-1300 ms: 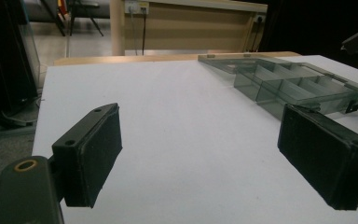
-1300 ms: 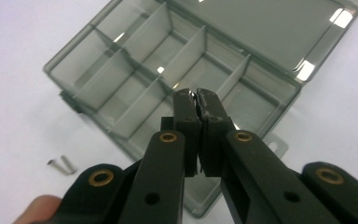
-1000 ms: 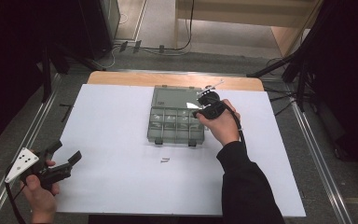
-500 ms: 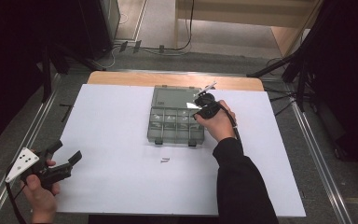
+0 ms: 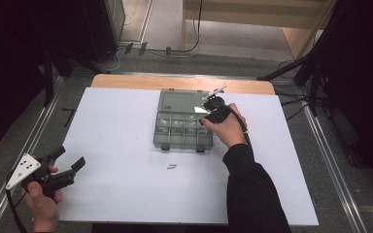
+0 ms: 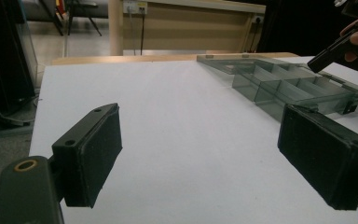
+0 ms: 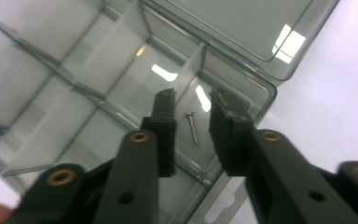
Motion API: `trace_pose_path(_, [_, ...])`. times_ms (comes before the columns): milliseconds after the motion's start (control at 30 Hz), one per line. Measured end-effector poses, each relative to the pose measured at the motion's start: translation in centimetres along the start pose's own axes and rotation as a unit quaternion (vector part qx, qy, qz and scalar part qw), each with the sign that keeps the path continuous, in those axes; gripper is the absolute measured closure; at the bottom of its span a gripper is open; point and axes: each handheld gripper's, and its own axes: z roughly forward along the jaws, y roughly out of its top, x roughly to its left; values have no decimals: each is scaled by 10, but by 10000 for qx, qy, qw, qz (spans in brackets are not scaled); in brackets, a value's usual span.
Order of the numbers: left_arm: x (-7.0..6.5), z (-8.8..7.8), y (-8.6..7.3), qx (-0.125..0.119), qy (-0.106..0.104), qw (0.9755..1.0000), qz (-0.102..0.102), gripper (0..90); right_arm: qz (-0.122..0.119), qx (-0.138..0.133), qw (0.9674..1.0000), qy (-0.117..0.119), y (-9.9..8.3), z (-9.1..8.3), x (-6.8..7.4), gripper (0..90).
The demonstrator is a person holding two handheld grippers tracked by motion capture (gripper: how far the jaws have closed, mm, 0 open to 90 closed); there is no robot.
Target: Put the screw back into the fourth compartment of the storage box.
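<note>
Left gripper (image 5: 65, 170) resting at near table edge, matte black jaws gaping, nothing between. Loose screws (image 5: 172, 167) lying on white tabletop (image 5: 116, 136). Right gripper (image 7: 191, 112) hovering over smoky translucent plastic organizer (image 5: 182, 126), jaws just parting; slim metal screw (image 7: 192, 127) now lying free in corner compartment.

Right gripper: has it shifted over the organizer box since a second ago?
No real shift: the right gripper hangs over the organizer box's far right corner; its jaws just opened, a screw lying below.
</note>
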Motion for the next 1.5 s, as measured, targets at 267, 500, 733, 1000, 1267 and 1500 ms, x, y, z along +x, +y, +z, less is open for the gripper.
trace_pose_path(267, [-1,0,0,31,9,10000,12,137,-92,-107,9994,304,-2,-15,11,296])
trace_pose_path(500, [0,-1,0,16,29,10000,-14,137,-73,-161,9993,337,-8,-24,25,141])
trace_pose_path(733, [1,-1,0,27,20,10000,-12,137,-261,-377,9978,486,-14,-36,42,144])
trace_pose_path(1000, [0,0,0,16,-7,10000,-7,137,-422,-399,9964,611,-23,-41,64,150])
trace_pose_path(1267, [0,0,0,10,-13,10000,-8,137,-529,-454,9952,686,-32,-42,80,215])
trace_pose_path(1500, [0,0,0,6,-11,10000,-8,138,-619,-457,9937,815,-40,-42,92,294])
